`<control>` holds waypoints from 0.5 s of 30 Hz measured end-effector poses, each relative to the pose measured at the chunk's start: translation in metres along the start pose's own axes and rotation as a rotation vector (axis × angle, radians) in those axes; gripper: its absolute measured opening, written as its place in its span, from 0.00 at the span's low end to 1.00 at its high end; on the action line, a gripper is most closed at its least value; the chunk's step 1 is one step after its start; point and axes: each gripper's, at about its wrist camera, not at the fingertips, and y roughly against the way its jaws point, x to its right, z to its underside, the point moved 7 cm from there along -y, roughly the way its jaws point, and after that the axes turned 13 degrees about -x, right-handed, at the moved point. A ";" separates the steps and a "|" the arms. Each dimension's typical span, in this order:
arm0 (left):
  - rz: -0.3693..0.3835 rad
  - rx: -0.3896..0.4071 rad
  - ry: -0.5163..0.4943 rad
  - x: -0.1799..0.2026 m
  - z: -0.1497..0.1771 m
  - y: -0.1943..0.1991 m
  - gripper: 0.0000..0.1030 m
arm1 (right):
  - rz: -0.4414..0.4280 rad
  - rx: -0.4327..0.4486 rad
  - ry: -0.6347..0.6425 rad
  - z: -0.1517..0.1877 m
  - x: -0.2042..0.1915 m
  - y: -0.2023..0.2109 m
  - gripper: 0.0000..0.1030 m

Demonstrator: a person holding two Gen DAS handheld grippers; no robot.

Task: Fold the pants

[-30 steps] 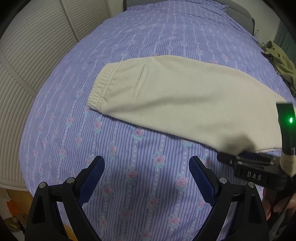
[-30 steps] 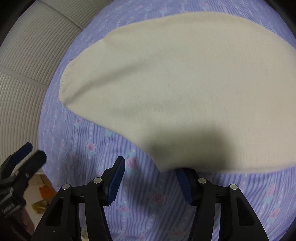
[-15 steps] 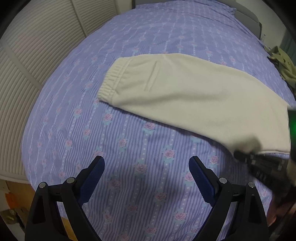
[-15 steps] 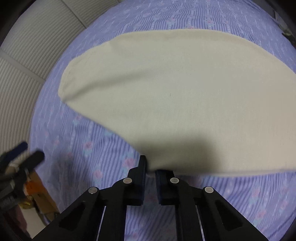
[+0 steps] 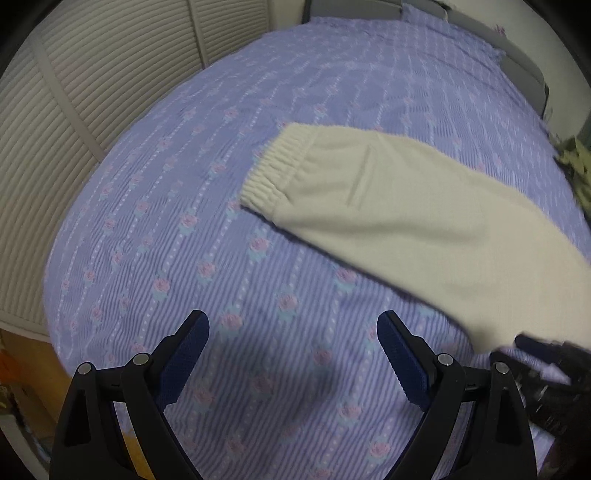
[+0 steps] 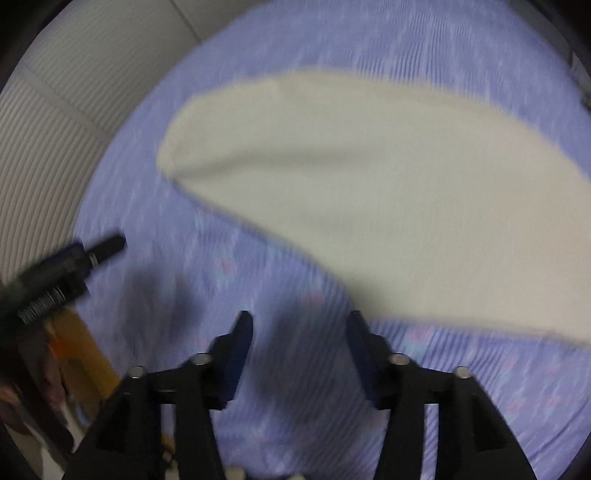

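Cream fleece pants (image 5: 399, 206) lie folded lengthwise on the purple flowered bedsheet (image 5: 229, 266), with the elastic waistband (image 5: 273, 166) at the left end. They also show in the right wrist view (image 6: 369, 177), blurred. My left gripper (image 5: 293, 354) is open and empty above bare sheet, nearer than the pants. My right gripper (image 6: 301, 350) is open and empty, its right finger just short of the pants' near edge. It also shows at the lower right of the left wrist view (image 5: 546, 369). The left gripper shows at the left of the right wrist view (image 6: 62, 273).
A white louvered closet door (image 5: 74, 110) stands along the bed's left side. An olive green garment (image 5: 576, 162) lies at the bed's right edge. A headboard (image 5: 480, 33) is at the far end. The bed's near left corner drops off to orange-brown items (image 6: 81, 350) below.
My right gripper, shut on the pants' near edge half a second ago, has opened and let go, pulling back. My left gripper stayed open while its view drifted left, so the pants sit further right.
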 end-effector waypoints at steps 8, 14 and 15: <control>0.086 0.116 -0.109 -0.038 -0.089 -0.011 0.91 | 0.051 0.094 -0.048 -0.091 -0.003 0.009 0.54; 0.275 0.087 -0.115 -0.051 -0.160 -0.047 0.80 | 0.070 0.116 -0.057 -0.139 -0.025 -0.005 0.54; 0.308 0.062 -0.103 -0.051 -0.172 -0.058 0.75 | 0.075 0.118 -0.055 -0.147 -0.028 -0.007 0.54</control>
